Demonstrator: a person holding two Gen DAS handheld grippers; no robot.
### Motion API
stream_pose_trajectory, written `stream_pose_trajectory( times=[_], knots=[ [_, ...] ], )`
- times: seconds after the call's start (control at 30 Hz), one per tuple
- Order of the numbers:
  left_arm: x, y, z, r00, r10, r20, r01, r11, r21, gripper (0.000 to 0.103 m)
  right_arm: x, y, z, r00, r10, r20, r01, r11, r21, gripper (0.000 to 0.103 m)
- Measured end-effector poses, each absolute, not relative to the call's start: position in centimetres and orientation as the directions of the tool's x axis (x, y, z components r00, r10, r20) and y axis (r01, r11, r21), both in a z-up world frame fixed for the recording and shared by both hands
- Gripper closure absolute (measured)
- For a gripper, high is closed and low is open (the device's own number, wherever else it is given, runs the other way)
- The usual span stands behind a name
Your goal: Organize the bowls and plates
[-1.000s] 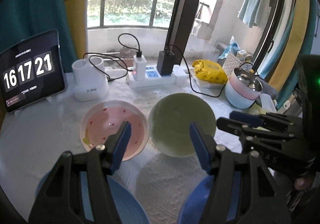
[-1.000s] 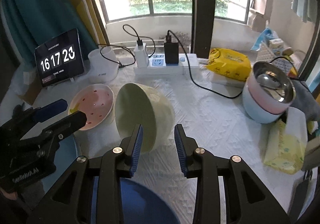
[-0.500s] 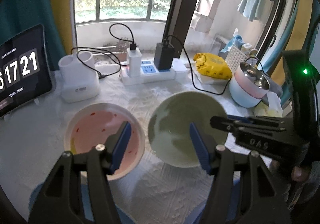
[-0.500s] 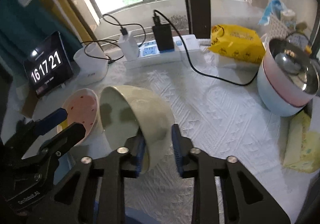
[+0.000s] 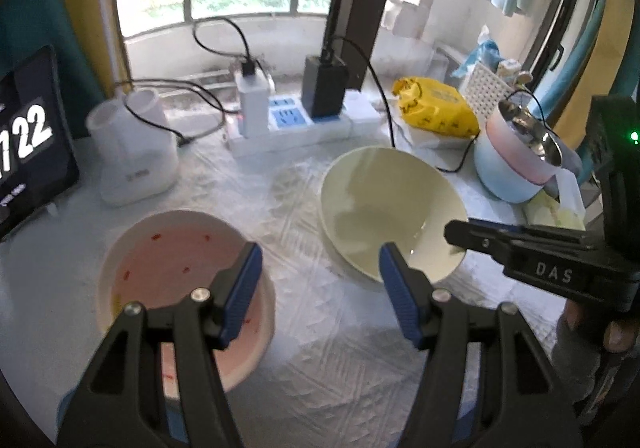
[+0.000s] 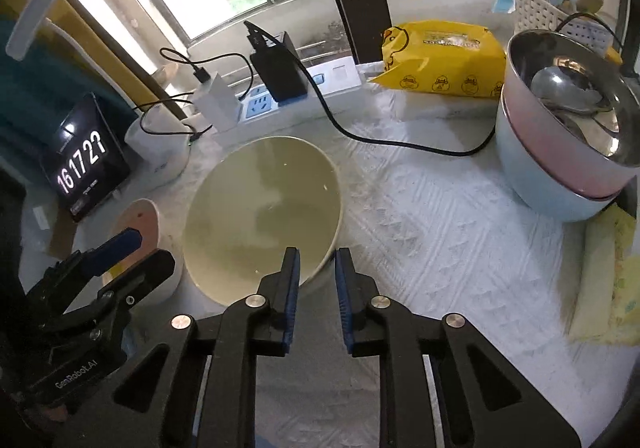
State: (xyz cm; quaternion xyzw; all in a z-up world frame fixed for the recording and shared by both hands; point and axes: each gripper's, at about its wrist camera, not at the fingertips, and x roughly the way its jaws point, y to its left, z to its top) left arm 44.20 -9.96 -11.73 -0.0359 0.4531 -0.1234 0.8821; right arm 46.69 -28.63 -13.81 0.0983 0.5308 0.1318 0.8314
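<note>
Green bowl (image 6: 262,214): tipped on edge a second ago, now nearer level, apparently lifted. Right gripper (image 6: 316,272) — fingers clamped on its near rim. Left gripper (image 5: 320,280) — fingers apart, empty. Pink bowl (image 5: 180,288) on table (image 6: 440,248); stacking remains.

Two bowls: green (image 5: 390,208), pink (image 5: 176,280).

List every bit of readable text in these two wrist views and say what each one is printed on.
"16 17 22" on the clock tablet; its last digit is blurred, and the left wrist view shows only "22".
"DAS" on the right tool.
"GenRobot.AI" on the left tool.
Small lines under the clock digits: too small to read.
Print on the yellow duck packet: too blurred to read.
Mark on the white container: unreadable.
</note>
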Motion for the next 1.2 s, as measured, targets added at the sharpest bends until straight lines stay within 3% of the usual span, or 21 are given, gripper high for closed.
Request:
stream_pose_trajectory(
  times=[0.27,0.43,0.5,0.57,0.77,1.2],
  knots=[
    [46.3,-10.9,-12.6,0.511,-0.252,-0.821,0.220,0.962,-0.158,0.041,47.8,-29.0,-15.2,0.383,0.352,-0.854,-0.106,0.935,0.338,0.078],
    [47.0,-12.4,-13.4,0.516,-0.208,-0.831,0.266,0.961,-0.075,0.042,48.4,-28.8,-16.0,0.392,0.359,-0.847,-0.113,0.932,0.343,0.075],
    [47.3,-12.7,-14.0,0.495,-0.213,-0.842,0.270,0.959,-0.084,0.048,48.5,-28.7,-16.1,0.401,0.356,-0.844,-0.121,0.934,0.337,0.075],
    [47.6,-12.8,-14.5,0.475,-0.227,-0.850,0.278,0.955,-0.100,0.061,48.5,-28.6,-16.2,0.405,0.358,-0.841,-0.130,0.933,0.335,0.075],
    [47.9,-13.3,-14.5,0.488,-0.207,-0.848,0.272,0.959,-0.077,0.071,48.7,-28.4,-16.2,0.408,0.353,-0.842,-0.149,0.935,0.321,0.076],
    [46.4,-12.9,-10.9,0.602,-0.182,-0.777,0.272,0.962,-0.015,0.072,48.0,-28.1,-14.3,0.448,0.342,-0.826,-0.170,0.940,0.297,0.091]
  ],
)
